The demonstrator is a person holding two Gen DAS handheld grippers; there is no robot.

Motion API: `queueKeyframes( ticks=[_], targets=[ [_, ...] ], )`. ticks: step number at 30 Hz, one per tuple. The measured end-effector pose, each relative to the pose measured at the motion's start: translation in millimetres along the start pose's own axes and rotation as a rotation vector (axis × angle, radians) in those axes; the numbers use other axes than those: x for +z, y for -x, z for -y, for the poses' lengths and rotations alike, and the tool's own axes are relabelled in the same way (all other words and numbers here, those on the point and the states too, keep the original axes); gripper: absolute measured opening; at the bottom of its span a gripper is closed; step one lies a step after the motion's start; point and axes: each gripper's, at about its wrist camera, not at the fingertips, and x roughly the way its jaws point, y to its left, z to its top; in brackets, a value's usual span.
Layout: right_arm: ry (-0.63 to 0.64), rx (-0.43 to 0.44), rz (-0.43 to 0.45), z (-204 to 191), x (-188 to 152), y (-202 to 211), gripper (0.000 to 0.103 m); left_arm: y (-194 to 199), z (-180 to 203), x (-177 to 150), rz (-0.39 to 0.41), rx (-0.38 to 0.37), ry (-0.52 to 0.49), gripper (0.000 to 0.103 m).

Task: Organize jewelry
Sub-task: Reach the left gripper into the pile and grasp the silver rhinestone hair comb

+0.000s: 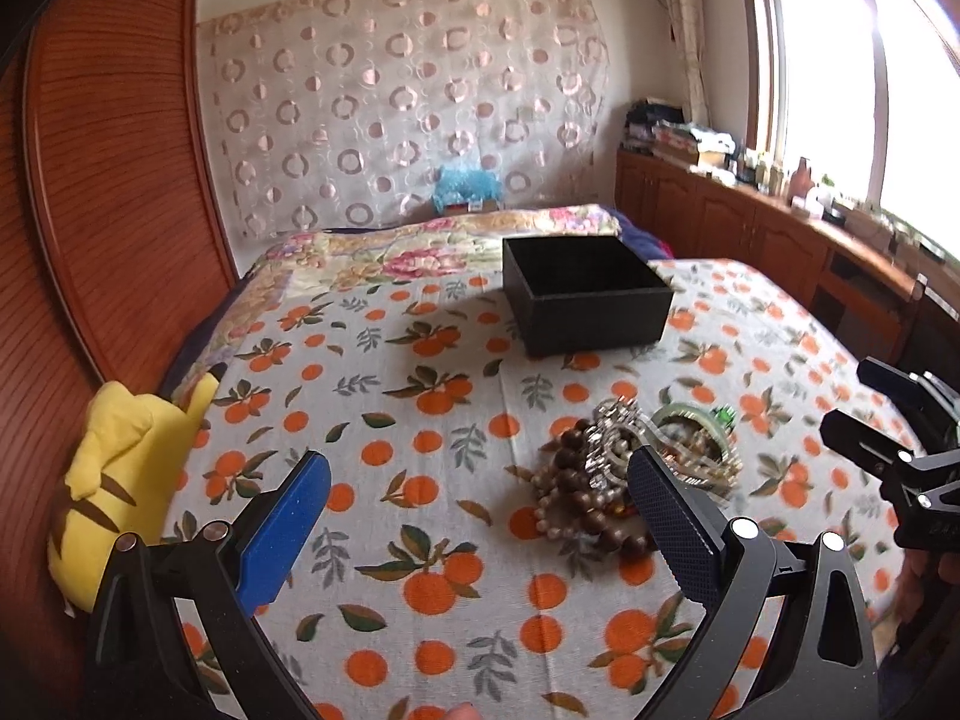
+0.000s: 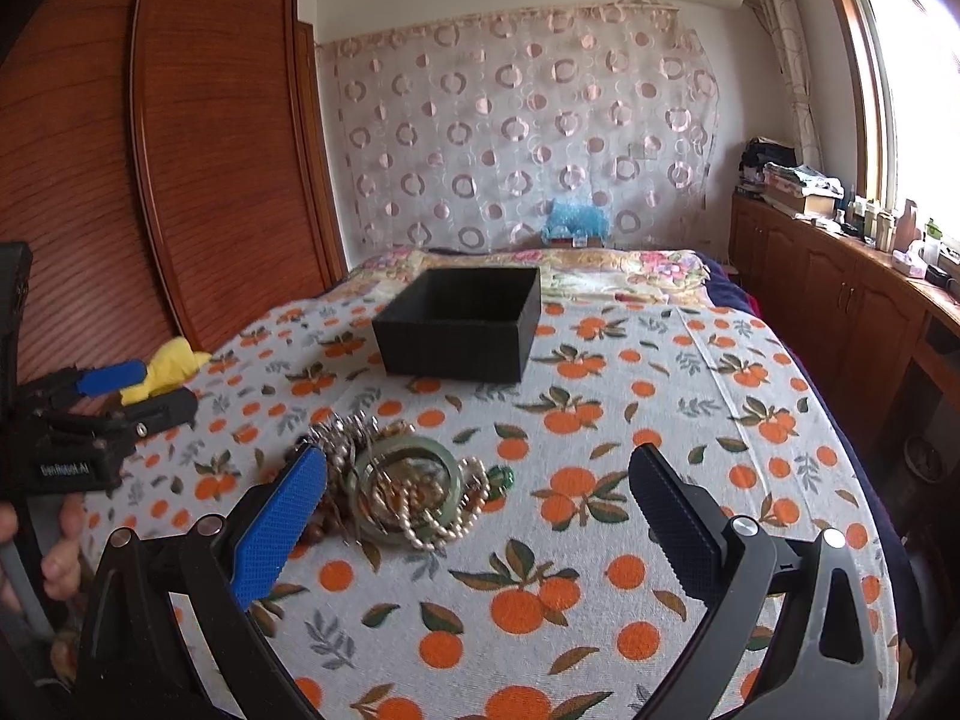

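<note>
A tangled pile of jewelry (image 1: 630, 468) lies on the orange-print bedspread: pearl strands, brown bead strings, silver pieces and a pale green bangle (image 2: 408, 480). An open, empty black box (image 1: 585, 294) stands behind it, also in the right wrist view (image 2: 459, 324). My left gripper (image 1: 480, 498) is open and empty, the pile just behind its right finger. My right gripper (image 2: 477, 492) is open and empty, the pile (image 2: 390, 480) next to its blue left finger. Each gripper shows in the other's view, the right one (image 1: 888, 420) and the left one (image 2: 126, 396).
A yellow plush toy (image 1: 120, 468) lies at the bed's left edge by the wooden wardrobe (image 1: 108, 180). Folded floral quilts (image 1: 420, 246) and a blue plush (image 1: 465, 186) sit at the head. A wooden cabinet (image 1: 780, 240) with clutter runs along the window.
</note>
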Motion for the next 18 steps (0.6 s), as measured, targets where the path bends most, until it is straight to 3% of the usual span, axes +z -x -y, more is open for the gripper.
queueKeyframes(
  ticks=[11,18],
  targets=[
    [0.087,0.045,-0.116,-2,-18,-18,0.101,-29,6,0,-0.078,-0.125,-0.063,0.096],
    [0.094,0.072,-0.134,-2,-22,-20,0.101,-51,14,7,-0.119,-0.215,-0.075,0.096]
  ],
)
